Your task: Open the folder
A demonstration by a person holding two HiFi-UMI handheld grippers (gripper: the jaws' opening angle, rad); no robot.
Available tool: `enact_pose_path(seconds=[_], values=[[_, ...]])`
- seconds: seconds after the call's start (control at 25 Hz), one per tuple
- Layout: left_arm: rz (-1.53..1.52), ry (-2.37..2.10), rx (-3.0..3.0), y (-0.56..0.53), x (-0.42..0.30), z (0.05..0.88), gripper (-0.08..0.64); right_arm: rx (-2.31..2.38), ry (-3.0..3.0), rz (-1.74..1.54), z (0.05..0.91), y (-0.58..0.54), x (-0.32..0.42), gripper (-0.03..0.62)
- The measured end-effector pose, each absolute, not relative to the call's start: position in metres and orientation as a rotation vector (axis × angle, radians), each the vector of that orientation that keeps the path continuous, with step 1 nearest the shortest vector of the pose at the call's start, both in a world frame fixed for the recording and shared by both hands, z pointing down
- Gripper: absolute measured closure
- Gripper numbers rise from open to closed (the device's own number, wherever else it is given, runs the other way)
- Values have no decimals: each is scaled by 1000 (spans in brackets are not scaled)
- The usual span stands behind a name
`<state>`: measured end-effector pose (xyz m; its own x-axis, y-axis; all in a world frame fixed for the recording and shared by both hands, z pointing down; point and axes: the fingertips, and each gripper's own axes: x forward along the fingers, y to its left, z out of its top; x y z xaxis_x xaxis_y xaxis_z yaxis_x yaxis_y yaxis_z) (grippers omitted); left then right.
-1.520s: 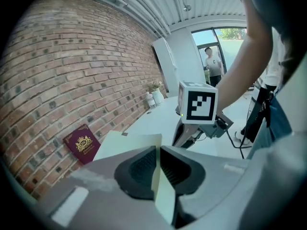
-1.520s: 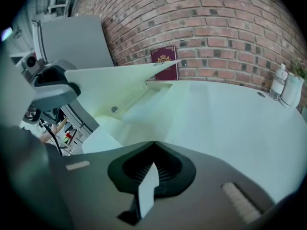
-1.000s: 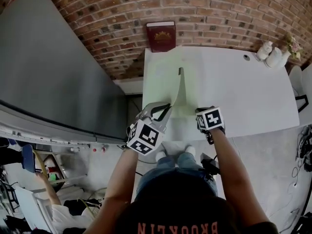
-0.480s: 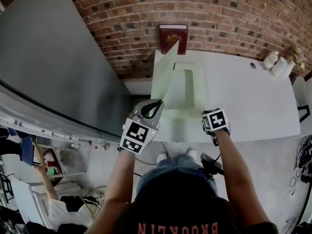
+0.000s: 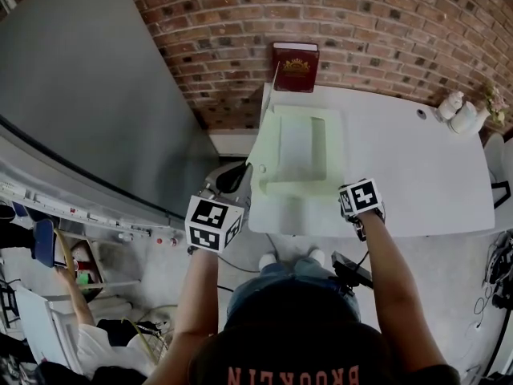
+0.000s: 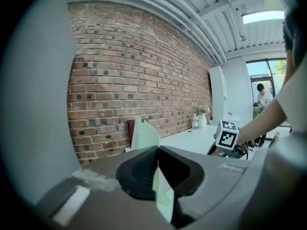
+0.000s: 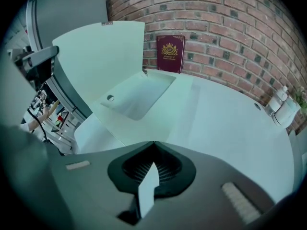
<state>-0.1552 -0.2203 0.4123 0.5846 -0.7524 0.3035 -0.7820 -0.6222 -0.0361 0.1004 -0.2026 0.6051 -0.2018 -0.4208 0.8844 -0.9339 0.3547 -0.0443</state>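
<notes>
A grey panel (image 5: pixel 88 95) stands off the table's left edge, with a strip of floor between them. In that gap the left gripper (image 5: pixel 238 176) has its jaws pressed together on the pale green cover of the folder (image 5: pixel 296 159). The head view shows the cover almost edge-on along the table's left edge. The right gripper view shows it raised, and its top corner crosses the red book (image 5: pixel 295 56) that leans on the brick wall (image 5: pixel 361 14) at the far edge. The rest of the folder lies open and flat at the table's near left corner, showing an inner pocket.

At the near edge the right gripper (image 5: pixel 353 208) pinches a thin pale sheet of the folder. Its marker cube hides the jaws from above. Right of it the white table (image 5: pixel 417 167) is bare to the far right corner, where small white ornaments (image 5: pixel 458 112) are too small to identify.
</notes>
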Motion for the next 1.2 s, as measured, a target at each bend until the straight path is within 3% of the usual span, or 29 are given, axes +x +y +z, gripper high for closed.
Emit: enact_pose_path(seconds=[1.2], values=[[426,-1643,2128,-247,-308,476,538,1148,-1719,762,606,-202,100,591]])
